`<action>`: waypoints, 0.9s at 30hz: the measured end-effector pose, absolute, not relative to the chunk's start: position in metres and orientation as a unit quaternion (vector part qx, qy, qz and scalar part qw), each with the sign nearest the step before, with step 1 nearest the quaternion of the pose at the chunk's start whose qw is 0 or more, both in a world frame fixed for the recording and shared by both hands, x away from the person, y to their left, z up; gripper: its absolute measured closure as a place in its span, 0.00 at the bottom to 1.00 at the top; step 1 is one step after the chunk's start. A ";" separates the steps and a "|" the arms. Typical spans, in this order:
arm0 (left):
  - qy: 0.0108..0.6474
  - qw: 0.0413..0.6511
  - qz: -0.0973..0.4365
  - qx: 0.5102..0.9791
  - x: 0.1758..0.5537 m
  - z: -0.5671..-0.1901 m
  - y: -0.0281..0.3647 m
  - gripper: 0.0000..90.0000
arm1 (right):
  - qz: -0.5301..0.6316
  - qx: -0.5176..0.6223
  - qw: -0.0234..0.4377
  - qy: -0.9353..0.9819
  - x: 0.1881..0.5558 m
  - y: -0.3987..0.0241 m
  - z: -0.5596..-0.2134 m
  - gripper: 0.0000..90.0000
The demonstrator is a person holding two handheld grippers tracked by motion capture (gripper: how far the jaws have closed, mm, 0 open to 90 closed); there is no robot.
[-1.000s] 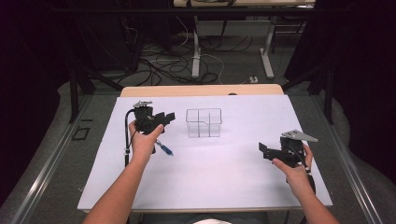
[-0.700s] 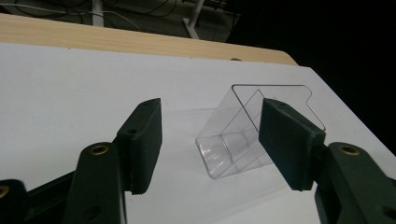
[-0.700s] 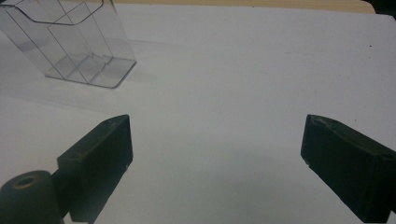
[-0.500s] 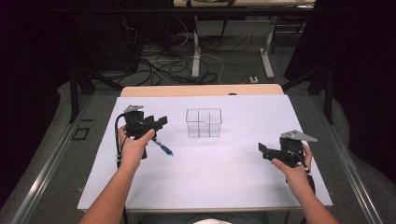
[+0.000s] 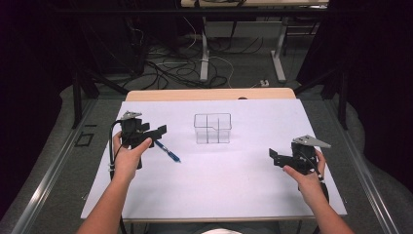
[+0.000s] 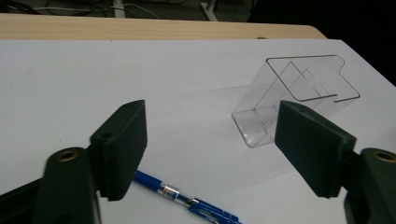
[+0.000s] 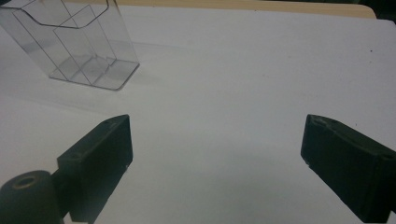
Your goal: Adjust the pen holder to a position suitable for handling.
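Observation:
A blue pen point(image 5: 168, 152) lies flat on the white table point(image 5: 219, 180), left of centre. In the left gripper view the pen point(image 6: 187, 200) sits just below and between the jaws. My left gripper point(image 5: 157, 132) hovers over the pen's upper end, open and holding nothing. A clear plastic divided holder point(image 5: 212, 128) stands upright mid-table; the same holder point(image 6: 289, 98) appears ahead in the left gripper view, and the holder point(image 7: 74, 42) sits at upper left in the right gripper view. My right gripper point(image 5: 273, 157) is open at the table's right, above bare surface.
The table's far wooden edge point(image 5: 209, 94) runs behind the white surface. Beyond it, cables point(image 5: 165, 63) and table legs point(image 5: 204, 48) sit on the floor. Dark curtains close in both sides.
My left gripper has drawn back to the left and slightly toward the person, leaving the pen lying on the table. The right gripper has stayed put.

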State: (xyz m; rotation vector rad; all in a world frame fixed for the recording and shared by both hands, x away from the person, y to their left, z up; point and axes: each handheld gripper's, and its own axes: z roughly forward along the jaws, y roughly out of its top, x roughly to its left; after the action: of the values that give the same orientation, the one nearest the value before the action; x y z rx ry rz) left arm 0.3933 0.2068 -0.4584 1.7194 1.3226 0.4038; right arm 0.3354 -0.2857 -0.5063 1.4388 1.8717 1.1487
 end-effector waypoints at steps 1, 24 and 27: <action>0.531 0.447 0.168 0.700 0.392 -0.459 0.208 0.18 | 0.425 0.530 0.255 0.689 0.335 -0.284 -0.504 0.10; 0.509 0.470 0.191 0.695 0.372 -0.460 0.230 0.00 | 0.436 0.454 0.243 0.738 0.352 -0.209 -0.476 0.00; 0.506 0.473 0.197 0.694 0.369 -0.461 0.232 0.00 | 0.438 0.451 0.236 0.741 0.353 -0.199 -0.475 0.00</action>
State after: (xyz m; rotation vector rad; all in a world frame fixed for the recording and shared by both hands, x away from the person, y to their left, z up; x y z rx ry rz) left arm 0.3688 0.2320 -0.4606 1.6992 1.2375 0.4813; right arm 0.3535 -0.1994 -0.4746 1.2380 2.0323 1.2015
